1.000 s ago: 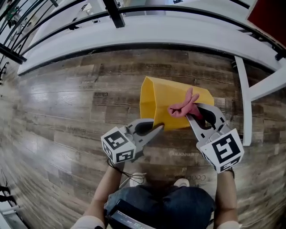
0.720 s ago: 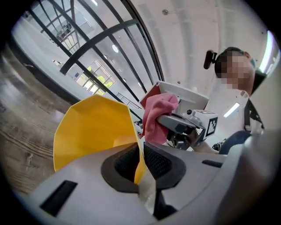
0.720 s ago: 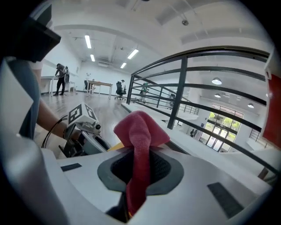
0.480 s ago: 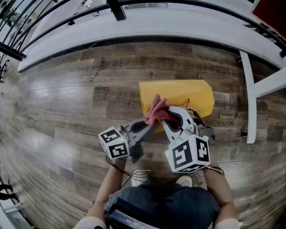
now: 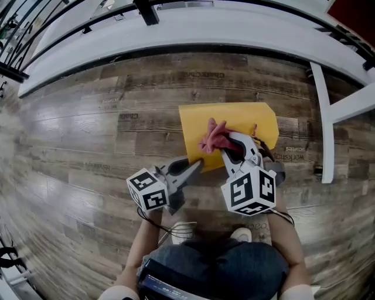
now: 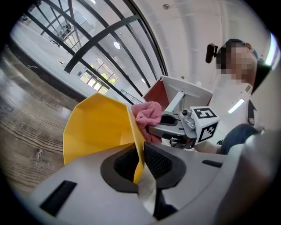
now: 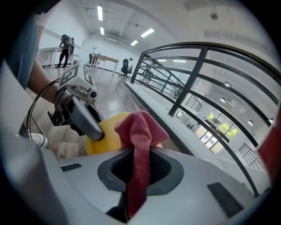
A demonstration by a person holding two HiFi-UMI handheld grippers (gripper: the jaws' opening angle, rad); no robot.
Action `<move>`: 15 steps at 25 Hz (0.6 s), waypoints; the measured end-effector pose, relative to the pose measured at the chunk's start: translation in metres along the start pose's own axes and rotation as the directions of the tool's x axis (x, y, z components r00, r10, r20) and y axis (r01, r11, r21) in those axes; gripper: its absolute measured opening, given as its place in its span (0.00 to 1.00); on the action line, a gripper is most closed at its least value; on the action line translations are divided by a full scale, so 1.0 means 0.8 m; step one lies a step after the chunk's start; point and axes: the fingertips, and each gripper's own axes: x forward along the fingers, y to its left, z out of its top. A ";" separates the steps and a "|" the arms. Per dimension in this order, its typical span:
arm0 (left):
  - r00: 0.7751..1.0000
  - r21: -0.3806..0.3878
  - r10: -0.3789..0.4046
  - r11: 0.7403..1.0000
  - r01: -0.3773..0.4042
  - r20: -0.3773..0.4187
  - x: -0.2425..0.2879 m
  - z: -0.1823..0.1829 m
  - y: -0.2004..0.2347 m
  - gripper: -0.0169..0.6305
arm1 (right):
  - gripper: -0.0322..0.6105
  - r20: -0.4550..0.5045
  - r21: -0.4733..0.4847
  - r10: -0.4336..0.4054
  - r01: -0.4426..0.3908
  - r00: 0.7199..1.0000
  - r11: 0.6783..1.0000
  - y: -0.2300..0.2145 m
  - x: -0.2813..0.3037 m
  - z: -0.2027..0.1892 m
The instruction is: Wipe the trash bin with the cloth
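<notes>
The yellow trash bin (image 5: 246,120) sits low over the wooden floor (image 5: 88,140), just in front of the person's knees. One broad flat side faces up toward the head camera; whether its far end touches the floor cannot be told. The left gripper (image 5: 195,166) reaches in from the lower left, and its jaws are nearly together, pinched on the thin yellow wall at the bin's near left corner. In the left gripper view that wall runs straight between the two dark pads. The right gripper (image 5: 227,144) comes in from the lower right with its marker cube toward the person. Its jaws are clamped narrow on the pink cloth (image 5: 212,138), which passes down between the pads as a folded strip and bunches into a loose wad beyond the tips. That wad lies against the upturned side of the bin, near its left half and just beside the left gripper's tips. Beyond the bin a white ledge (image 5: 193,35) curves across under a black railing (image 5: 146,10).
</notes>
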 end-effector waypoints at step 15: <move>1.000 0.006 0.005 1.000 -0.005 -0.018 0.001 0.001 0.002 0.09 | 0.12 -0.234 0.147 -0.251 0.289 0.939 0.946 -0.109 -0.031 -0.150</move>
